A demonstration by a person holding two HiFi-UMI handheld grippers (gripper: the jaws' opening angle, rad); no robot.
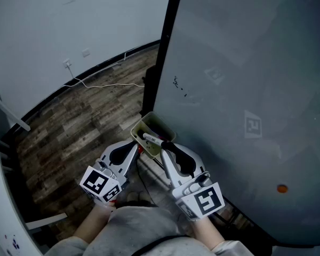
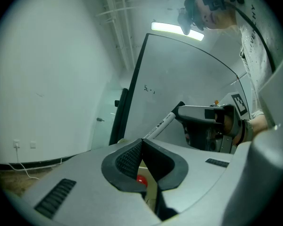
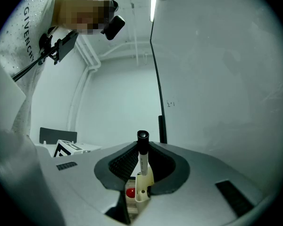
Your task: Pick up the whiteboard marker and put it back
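Observation:
The whiteboard marker (image 1: 151,138), white with a black cap, lies slanted over the mouth of a yellowish holder box (image 1: 149,122) at the whiteboard's lower left edge. My right gripper (image 1: 167,145) is shut on the marker's black-capped end. In the right gripper view the cap (image 3: 142,136) stands between the pads and the white barrel runs down to the cream holder (image 3: 141,188). My left gripper (image 1: 137,146) is shut with nothing in it, just left of the box. From the left gripper view the marker (image 2: 160,124) slants up to the right gripper (image 2: 181,111); the left gripper (image 2: 141,143) has its pads pressed together.
The grey whiteboard (image 1: 245,89) fills the right side, with a black frame post (image 1: 163,52) and an orange magnet (image 1: 281,188). Wood floor (image 1: 80,121) lies to the left, crossed by a white cable (image 1: 104,84). A small red thing (image 3: 130,192) shows beside the holder.

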